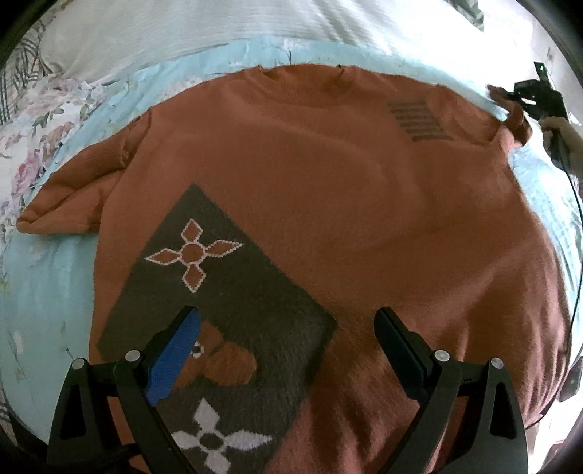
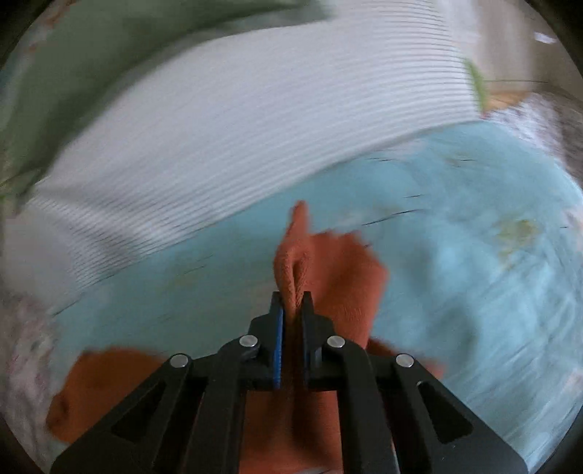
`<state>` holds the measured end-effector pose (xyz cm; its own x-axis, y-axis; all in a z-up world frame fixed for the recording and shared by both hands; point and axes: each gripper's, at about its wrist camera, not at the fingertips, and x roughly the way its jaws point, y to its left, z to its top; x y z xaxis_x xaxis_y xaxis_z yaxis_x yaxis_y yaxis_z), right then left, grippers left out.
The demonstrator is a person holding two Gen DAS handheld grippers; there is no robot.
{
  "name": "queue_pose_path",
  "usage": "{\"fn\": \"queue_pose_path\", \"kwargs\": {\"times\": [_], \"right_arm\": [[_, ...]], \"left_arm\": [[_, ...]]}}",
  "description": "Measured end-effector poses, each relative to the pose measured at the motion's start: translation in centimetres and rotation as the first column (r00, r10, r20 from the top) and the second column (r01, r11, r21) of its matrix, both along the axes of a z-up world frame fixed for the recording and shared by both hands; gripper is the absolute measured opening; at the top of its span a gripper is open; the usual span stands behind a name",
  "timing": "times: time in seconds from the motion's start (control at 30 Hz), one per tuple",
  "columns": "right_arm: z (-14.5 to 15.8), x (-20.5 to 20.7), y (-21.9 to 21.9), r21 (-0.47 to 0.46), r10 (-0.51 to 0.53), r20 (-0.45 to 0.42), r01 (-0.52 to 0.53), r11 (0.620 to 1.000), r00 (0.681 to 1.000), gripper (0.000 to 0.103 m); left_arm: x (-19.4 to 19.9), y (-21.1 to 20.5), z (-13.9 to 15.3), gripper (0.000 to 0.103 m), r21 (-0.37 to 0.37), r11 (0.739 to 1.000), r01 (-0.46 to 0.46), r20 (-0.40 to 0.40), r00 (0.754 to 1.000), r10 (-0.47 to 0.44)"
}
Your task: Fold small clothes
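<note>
An orange knit sweater [image 1: 328, 189] with a dark patch bearing flower motifs lies spread flat on a light blue bed sheet [image 1: 47, 284]. My left gripper [image 1: 288, 321] is open and hovers over the sweater's lower part, holding nothing. My right gripper [image 2: 291, 302] is shut on the sweater's right sleeve [image 2: 328, 269], a fold of orange cloth pinched between its fingers. In the left wrist view the right gripper [image 1: 510, 105] shows at the far right, at the sleeve [image 1: 517, 124]. The right wrist view is blurred by motion.
A white ribbed blanket [image 1: 218, 32] lies across the bed beyond the sweater, also in the right wrist view [image 2: 237, 120]. A floral cover [image 1: 36, 120] lies at the left. A green cloth [image 2: 91, 54] lies behind the blanket. A cable [image 1: 577, 255] hangs at the right.
</note>
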<state>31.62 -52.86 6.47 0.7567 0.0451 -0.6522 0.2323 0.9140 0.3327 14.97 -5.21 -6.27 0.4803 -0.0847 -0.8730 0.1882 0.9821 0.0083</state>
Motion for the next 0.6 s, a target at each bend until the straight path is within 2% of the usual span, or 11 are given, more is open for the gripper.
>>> {"fn": "queue_pose_path", "kwargs": {"times": [0.13, 0.27, 0.47, 0.6], "right_arm": [[0.3, -0.9, 8.6, 0.063, 0.170, 0.027, -0.172, 0.983, 0.985, 0.009], [-0.5, -1.7, 17.1, 0.121, 0.323, 0.052, -0.327, 0.937, 0.945, 0.009], [-3.4, -2.8, 26.5, 0.156, 0.472, 0.059, -0.475, 0.866, 0.880, 0.009], [-6.3, -3.8, 30.8, 0.199, 0.544, 0.036, -0.540, 0.818, 0.838, 0.009]], "left_arm": [[-0.7, 0.4, 1.0, 0.097, -0.023, 1.000, -0.002, 0.022, 1.000, 0.002], [-1.5, 1.4, 1.8, 0.097, -0.035, 0.999, -0.026, 0.043, 0.999, 0.027], [-1.7, 3.4, 2.5, 0.097, -0.067, 0.996, -0.065, 0.069, 0.995, 0.069], [-1.2, 5.2, 2.7, 0.097, -0.113, 0.989, -0.093, 0.075, 0.992, 0.102]]}}
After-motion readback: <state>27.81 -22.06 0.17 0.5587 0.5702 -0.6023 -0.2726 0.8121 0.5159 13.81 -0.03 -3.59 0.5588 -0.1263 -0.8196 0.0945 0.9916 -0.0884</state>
